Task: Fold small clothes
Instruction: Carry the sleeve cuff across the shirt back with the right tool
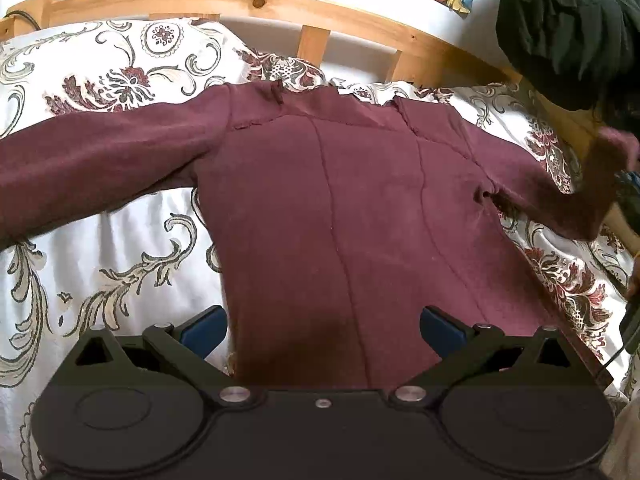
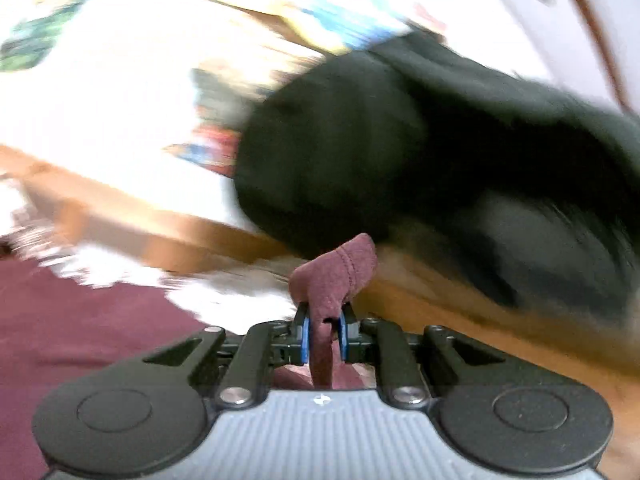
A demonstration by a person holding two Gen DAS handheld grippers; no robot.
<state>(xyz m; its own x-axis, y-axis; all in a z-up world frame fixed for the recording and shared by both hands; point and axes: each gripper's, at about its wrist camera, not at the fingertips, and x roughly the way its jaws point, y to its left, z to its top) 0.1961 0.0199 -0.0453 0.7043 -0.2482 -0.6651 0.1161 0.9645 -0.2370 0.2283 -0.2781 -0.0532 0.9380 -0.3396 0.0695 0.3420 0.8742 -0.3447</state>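
The right fingers are clenched on the cuff end of a sleeve, the blue pads pressing the maroon cloth from both sides so that a rounded tuft of it stands up above them. The left fingers are released, spread wide and grasping nothing; they hang over the lower hem of the maroon top, one pad past the cloth's left edge over the bedspread, the other over the cloth.

The top lies spread flat on the patterned bedspread of a bed with a wooden frame, neck toward the headboard. One sleeve stretches out flat to the left in the left wrist view. The other, at the right edge of that view, is lifted off the bed, its far end raised toward a dark garment hanging there. The right wrist view is heavily smeared, which suggests the hand is swinging fast.

The step in hand looks like the first fold: bringing the right sleeve in across the body of the top. Nothing is folded yet, so the task is near its start.

Next, the held cuff needs to travel over the chest and be laid flat, with the crease falling near the shoulder seam. The grip should hold until the cloth rests on the body, then let go without dragging it. The left fingers could press the hem to stop the top sliding on the slippery-looking bedspread.
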